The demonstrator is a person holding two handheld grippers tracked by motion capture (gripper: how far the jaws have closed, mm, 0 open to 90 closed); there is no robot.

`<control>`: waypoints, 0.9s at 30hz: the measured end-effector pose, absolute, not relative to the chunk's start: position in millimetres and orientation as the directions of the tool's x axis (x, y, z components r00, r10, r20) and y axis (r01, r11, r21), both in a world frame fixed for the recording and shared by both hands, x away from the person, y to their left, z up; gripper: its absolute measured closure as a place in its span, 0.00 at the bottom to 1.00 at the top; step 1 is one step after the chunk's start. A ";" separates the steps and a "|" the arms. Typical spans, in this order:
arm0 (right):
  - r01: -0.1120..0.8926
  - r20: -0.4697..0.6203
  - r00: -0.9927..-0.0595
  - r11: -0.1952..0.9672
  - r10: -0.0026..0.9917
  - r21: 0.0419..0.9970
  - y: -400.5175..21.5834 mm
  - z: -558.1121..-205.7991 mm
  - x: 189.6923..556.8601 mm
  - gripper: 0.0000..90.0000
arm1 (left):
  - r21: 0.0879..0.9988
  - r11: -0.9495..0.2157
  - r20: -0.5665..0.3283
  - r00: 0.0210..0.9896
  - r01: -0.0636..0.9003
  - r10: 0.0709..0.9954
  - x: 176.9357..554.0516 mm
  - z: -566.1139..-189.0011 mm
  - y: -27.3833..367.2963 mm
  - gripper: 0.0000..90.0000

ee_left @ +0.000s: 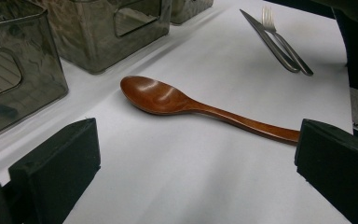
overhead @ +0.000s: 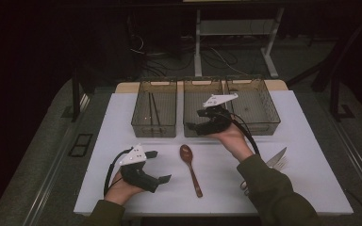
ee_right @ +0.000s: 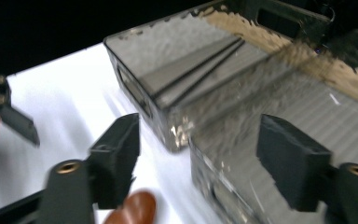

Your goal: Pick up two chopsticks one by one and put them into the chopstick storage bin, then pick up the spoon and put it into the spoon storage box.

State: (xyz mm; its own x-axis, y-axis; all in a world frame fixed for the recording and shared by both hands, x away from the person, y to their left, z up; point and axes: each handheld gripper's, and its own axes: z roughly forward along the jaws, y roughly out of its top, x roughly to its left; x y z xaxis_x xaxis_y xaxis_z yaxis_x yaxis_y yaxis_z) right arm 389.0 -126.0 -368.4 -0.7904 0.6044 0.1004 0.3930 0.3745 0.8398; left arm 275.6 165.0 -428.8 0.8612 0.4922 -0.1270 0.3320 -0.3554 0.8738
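Both grippers: left gripper (overhead: 158, 166) and right gripper (overhead: 199, 121) chunky black, grey triangle plates, trailing black cables, brass screws; dark olive sleeves (overhead: 273, 188).

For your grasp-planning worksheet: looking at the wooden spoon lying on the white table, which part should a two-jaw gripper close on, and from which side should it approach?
Grip the wooden spoon on its thin straight handle, not the broad rounded bowl, which the pads would likely slip off. It lies flat with nothing against it, so come from above, jaws across the handle. The left gripper is open beside it.
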 end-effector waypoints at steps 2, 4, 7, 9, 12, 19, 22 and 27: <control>0.396 0.112 -0.792 0.365 0.601 0.842 -135.6 -371.5 382.7 0.32 | 0.873 -0.358 -0.126 0.862 0.331 0.491 275.4 -429.1 164.4 0.00; 0.403 0.124 -0.789 0.355 0.602 0.843 -144.5 -373.8 375.6 0.30 | 0.872 -0.361 -0.123 0.862 0.331 0.492 275.1 -429.1 164.0 0.00; 0.392 0.109 -0.786 0.355 0.608 0.849 -157.6 -377.6 364.3 0.27 | 0.871 -0.361 -0.123 0.861 0.332 0.493 274.7 -428.9 163.2 0.00; 0.397 0.113 -0.783 0.352 0.612 0.848 -166.7 -380.2 357.5 0.25 | 0.870 -0.364 -0.122 0.862 0.331 0.492 274.8 -429.1 162.9 0.00; 0.406 0.124 -0.778 0.342 0.615 0.848 -180.7 -385.7 348.5 0.22 | 0.869 -0.365 -0.123 0.861 0.333 0.493 275.1 -429.5 162.9 0.00; 0.408 0.131 -0.772 0.327 0.622 0.852 -209.3 -396.2 328.3 0.20 | 0.871 -0.364 -0.121 0.863 0.330 0.491 275.3 -429.6 162.3 0.00; 0.391 0.124 -0.776 0.318 0.618 0.864 -220.8 -398.4 319.0 0.20 | 0.870 -0.365 -0.121 0.862 0.331 0.492 275.6 -429.3 163.1 0.00; 0.399 0.141 -0.760 0.283 0.634 0.872 -241.6 -403.0 304.2 0.20 | 0.873 -0.360 -0.122 0.862 0.329 0.493 275.0 -428.7 164.2 0.00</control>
State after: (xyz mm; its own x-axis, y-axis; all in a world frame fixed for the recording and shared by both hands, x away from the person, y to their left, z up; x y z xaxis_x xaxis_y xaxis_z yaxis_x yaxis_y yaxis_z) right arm 304.2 -241.6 -403.0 -0.7599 0.6345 0.1413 0.3985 0.2830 0.8724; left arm 275.0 164.2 -428.7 0.8616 0.4927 -0.1219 0.3294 -0.3601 0.8728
